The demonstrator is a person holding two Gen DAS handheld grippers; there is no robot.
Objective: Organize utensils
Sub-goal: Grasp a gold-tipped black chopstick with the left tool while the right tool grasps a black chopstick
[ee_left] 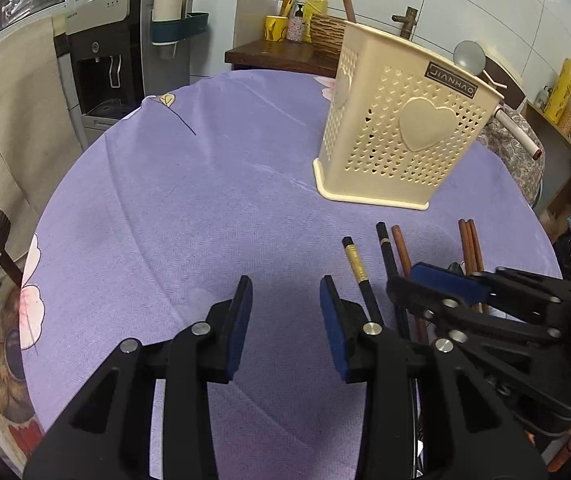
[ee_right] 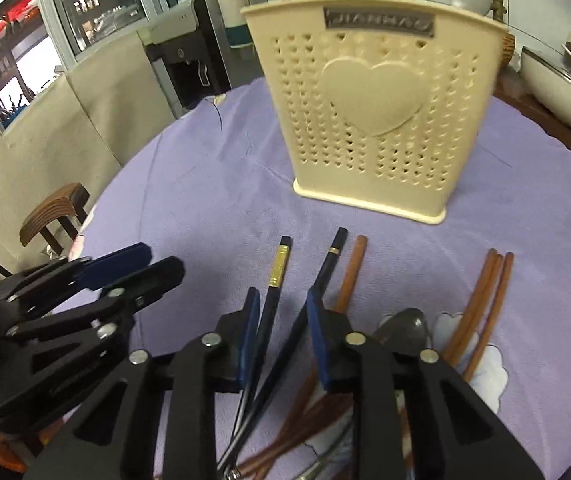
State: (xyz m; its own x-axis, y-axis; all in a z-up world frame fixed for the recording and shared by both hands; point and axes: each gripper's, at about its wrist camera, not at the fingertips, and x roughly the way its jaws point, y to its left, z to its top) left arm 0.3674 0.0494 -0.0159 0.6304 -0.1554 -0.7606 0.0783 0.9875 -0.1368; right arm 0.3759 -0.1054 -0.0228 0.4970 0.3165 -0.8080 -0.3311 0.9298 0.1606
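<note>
We counted two black chopsticks (ee_right: 275, 288), each with a gold band near its square end, lying side by side on the bench (ee_right: 205, 200), which was covered with a lilac cloth. Beside them lay one brown wooden chopstick (ee_right: 352, 272) on its own, and further right a bundle of three more brown ones (ee_right: 485, 300), touching each other. One metal spoon (ee_right: 405, 326) rested between the lone brown stick and the bundle, its bowl partly hidden behind the tool's finger. More brown shafts crossed underneath, too tangled to count.

One cream utensil holder (ee_right: 369, 120), perforated with small hearts and bearing a large raised heart, stood upright beyond the chopstick tips, well apart from them. A single round grey spoon bowl (ee_left: 468, 54) showed above its rim.

The right tool (ee_right: 281, 332) hung over the two black chopsticks with its jaws narrow; both shafts ran through the gap, but we could not tell whether the pads pressed them. The left tool (ee_left: 286, 320) was half closed over bare cloth, holding nothing, just left of the black sticks.

The left half of the bench was open cloth up to its rounded edge, beyond which stood a wooden chair (ee_right: 55, 208). Between holder and chopsticks a bare strip remained.
</note>
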